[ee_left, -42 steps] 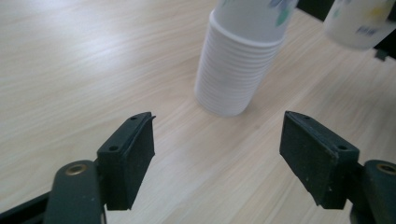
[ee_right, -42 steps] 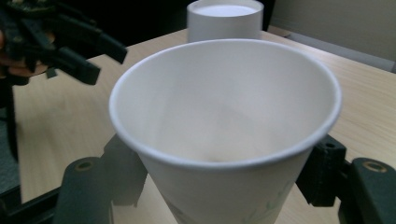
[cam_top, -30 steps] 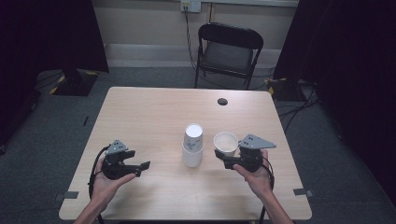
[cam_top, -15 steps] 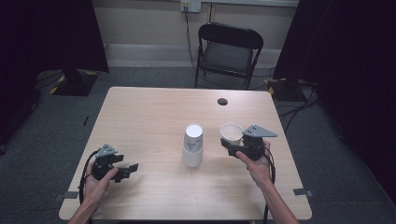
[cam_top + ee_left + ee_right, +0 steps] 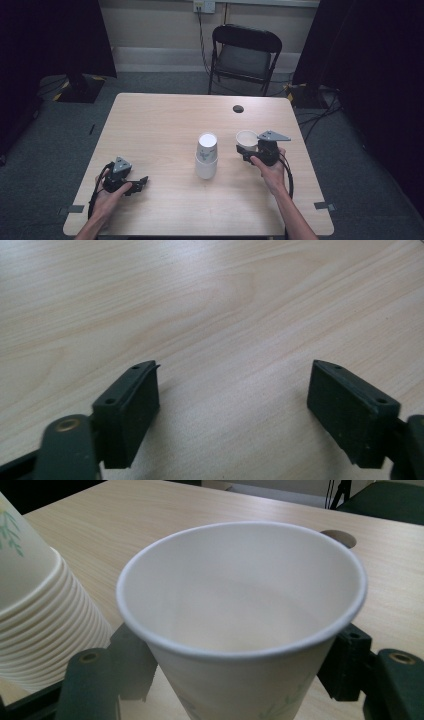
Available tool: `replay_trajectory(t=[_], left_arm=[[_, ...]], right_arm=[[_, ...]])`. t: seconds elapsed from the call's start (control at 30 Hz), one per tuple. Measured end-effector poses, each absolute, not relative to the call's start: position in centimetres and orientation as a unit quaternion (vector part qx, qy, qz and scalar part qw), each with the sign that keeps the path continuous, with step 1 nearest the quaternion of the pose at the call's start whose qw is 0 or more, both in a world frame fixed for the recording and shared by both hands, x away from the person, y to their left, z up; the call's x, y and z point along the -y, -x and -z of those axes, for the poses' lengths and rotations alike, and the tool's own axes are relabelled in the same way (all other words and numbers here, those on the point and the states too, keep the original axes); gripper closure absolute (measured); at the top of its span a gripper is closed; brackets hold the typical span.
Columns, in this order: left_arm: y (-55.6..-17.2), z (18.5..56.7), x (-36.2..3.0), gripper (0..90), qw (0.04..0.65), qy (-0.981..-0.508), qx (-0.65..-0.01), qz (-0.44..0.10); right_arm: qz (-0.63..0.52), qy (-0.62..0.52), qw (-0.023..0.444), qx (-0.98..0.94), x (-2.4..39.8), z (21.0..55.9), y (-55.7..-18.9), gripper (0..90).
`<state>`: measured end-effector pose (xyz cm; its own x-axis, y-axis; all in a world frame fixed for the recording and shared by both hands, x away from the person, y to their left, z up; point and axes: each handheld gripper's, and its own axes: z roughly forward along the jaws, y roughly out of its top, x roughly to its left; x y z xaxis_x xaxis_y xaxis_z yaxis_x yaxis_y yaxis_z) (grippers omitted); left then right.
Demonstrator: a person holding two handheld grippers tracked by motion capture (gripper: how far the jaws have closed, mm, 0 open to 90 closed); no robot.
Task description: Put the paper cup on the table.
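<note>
Right gripper grips a paper cup over the table

Wooden table [image 5: 165, 120] first: the upside-down cup stack [image 5: 206, 155] stands mid-table; just right of it the right gripper [image 5: 248, 150] is clamped on an upright paper cup [image 5: 240, 620]; the left gripper [image 5: 141, 182], jaws wide and empty, sits near the front-left edge.

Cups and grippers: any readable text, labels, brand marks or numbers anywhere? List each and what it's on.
None readable.
Held cup: a green leaf print low on its wall, no letters.
Cup stack: the same green sprig, no words.
Right gripper, left gripper: plain black jaws with screw holes, no markings.
Table: bare wood grain.
Wall outlet: too small to tell.
</note>
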<state>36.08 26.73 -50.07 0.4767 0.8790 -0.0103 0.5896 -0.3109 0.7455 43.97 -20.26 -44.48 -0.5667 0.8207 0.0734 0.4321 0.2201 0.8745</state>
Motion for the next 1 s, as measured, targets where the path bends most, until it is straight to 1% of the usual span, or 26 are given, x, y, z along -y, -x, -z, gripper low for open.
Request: replay_trajectory(t=[0.27,0.53,1.0], left_arm=[[-36.5,50.1,-26.7,11.5,0.347,-0.786,-0.47,-0.203],[-36.5,50.1,-26.7,11.2,0.347,-0.785,-0.471,-0.203],[-36.5,50.1,-26.7,10.6,0.345,-0.785,-0.473,-0.204]], right_arm=[[-0.445,-0.423,0.207,-0.762,20.5,46.2,-44.6,29.7],[-0.434,-0.426,0.211,-0.765,20.1,47.7,-45.4,29.4],[-0.423,-0.433,0.199,-0.771,20.3,48.0,-45.0,28.3]])
